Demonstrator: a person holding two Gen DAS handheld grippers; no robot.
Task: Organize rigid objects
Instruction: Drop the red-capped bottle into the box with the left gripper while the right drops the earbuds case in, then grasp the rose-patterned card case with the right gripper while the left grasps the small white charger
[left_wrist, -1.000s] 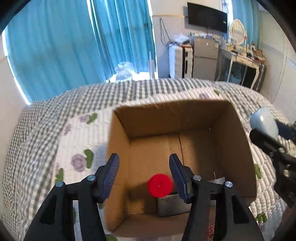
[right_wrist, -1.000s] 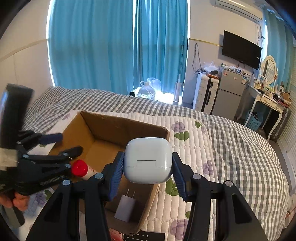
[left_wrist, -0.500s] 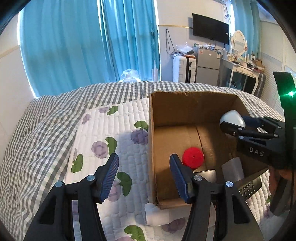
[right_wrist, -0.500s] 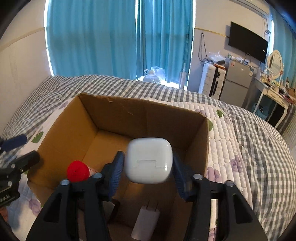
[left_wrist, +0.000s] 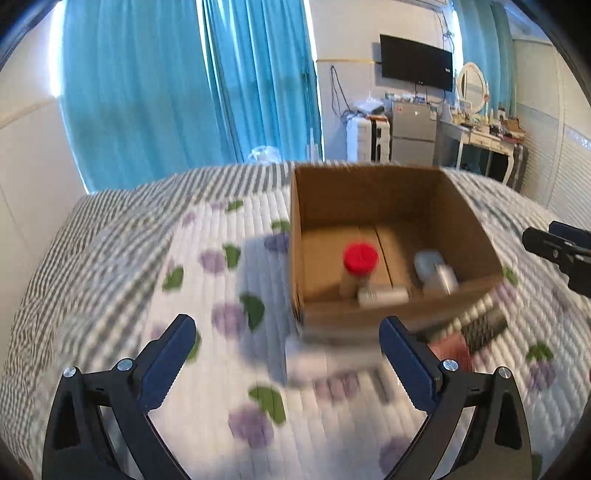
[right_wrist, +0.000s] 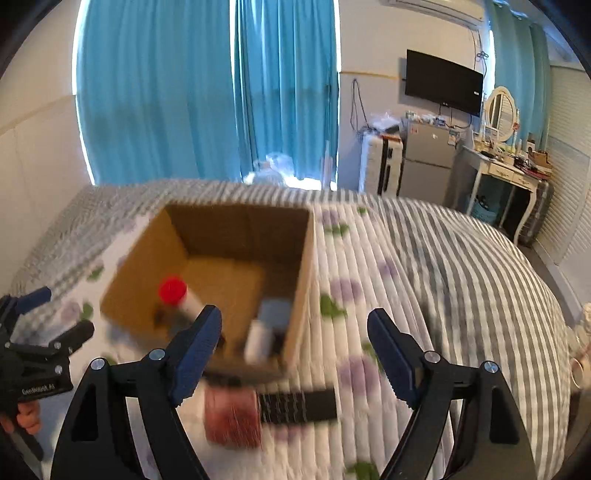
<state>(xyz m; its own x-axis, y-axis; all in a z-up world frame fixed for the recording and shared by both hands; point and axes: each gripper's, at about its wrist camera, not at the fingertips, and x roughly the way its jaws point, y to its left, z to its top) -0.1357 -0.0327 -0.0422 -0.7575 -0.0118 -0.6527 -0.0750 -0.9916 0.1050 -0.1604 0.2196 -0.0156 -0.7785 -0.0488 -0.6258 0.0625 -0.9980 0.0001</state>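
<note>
Cardboard box (left_wrist: 480, 236) is seen from the left wrist already holding a red-capped bottle (left_wrist: 360, 258) and white case (left_wrist: 428, 262), the left gripper (left_wrist: 288, 365) spread empty, while from the right wrist a remote (right_wrist: 295, 406) and red item (right_wrist: 231, 417) are left outside, the right gripper (right_wrist: 295, 350) likewise spread empty.

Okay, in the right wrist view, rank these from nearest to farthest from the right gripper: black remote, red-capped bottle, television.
1. Black remote, on the quilt just below the right gripper.
2. Red-capped bottle, inside the cardboard box, left.
3. Television, on the far wall, upper right.
</note>
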